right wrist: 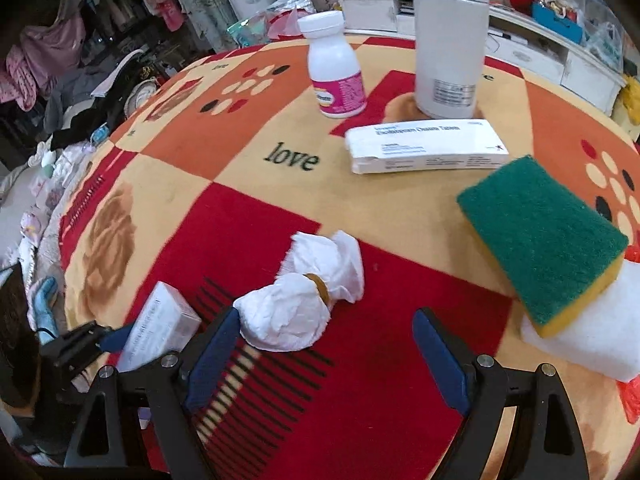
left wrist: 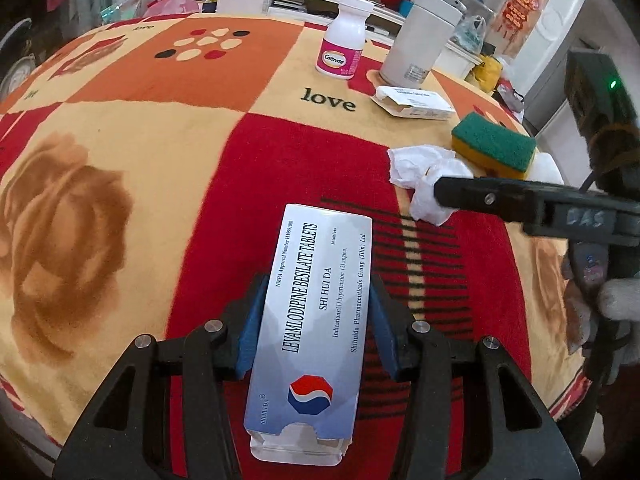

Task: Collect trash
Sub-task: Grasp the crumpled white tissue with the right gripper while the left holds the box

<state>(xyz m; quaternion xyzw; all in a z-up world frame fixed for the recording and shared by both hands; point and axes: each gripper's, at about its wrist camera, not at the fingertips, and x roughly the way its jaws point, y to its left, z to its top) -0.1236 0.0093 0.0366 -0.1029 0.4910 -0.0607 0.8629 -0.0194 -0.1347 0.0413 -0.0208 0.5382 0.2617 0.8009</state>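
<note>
The left gripper was clamped on a silver cardboard tablet box. The right gripper stood apart at a crumpled white tissue, near a green-and-yellow sponge and a white plastic bottle on the red patterned tablecloth.

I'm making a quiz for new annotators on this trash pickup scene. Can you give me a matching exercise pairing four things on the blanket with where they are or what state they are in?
Column A
1. silver tablet box
2. crumpled tissue
3. green and yellow sponge
4. pink-labelled bottle

Column B
a. standing upright beside the white flask
b. clamped between the left tool's pads
c. resting partly on a white block
d. lying just ahead of the open right tool

Pairs: 1-b, 2-d, 3-c, 4-a
</note>
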